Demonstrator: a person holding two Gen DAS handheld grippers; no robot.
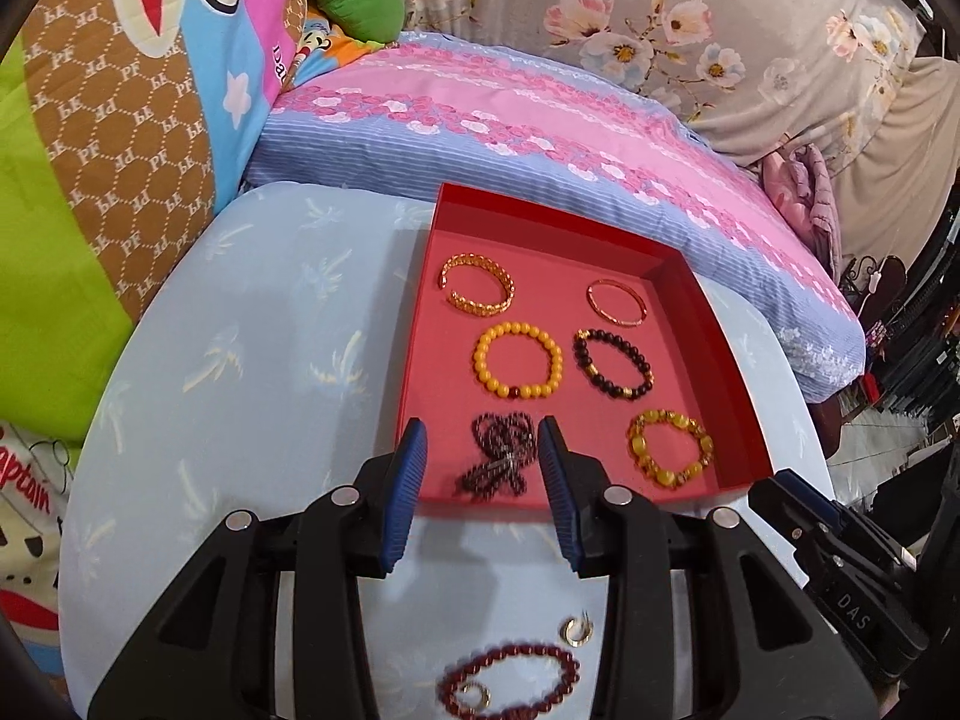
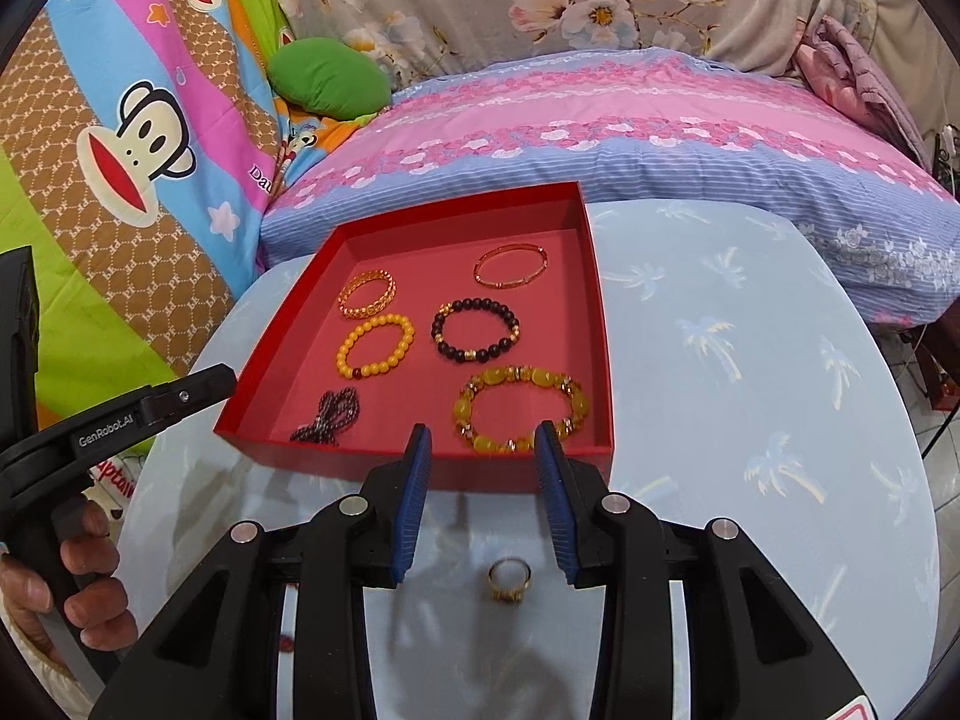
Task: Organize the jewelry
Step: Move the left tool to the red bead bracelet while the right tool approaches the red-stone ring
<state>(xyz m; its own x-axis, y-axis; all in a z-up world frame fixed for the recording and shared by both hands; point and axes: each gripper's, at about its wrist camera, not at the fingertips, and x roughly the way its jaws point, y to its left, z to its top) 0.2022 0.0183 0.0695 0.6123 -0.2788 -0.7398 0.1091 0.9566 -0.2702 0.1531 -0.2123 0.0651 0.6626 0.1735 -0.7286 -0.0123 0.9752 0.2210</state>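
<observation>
A red tray (image 1: pixel 714 360) (image 2: pixel 594 300) on the light blue table holds several bracelets: two gold bangles, a yellow bead one (image 1: pixel 518 361), a dark bead one (image 1: pixel 612 363), a chunky yellow one (image 2: pixel 521 417) and a dark purple bead strand (image 1: pixel 501 455) (image 2: pixel 329 417). My left gripper (image 1: pixel 483 438) is open and empty above the purple strand. My right gripper (image 2: pixel 483 441) is open and empty at the tray's near wall. A dark red bead bracelet (image 1: pixel 509 681) and two gold rings (image 1: pixel 577 630) lie on the table below the left gripper. A gold ring (image 2: pixel 509 581) lies below the right gripper.
A pink and blue pillow (image 1: pixel 510 120) lies behind the tray. Cartoon bedding (image 2: pixel 120 138) and a green cushion (image 2: pixel 330 84) are at the left. The right gripper's body (image 1: pixel 840 564) shows at the right of the left wrist view.
</observation>
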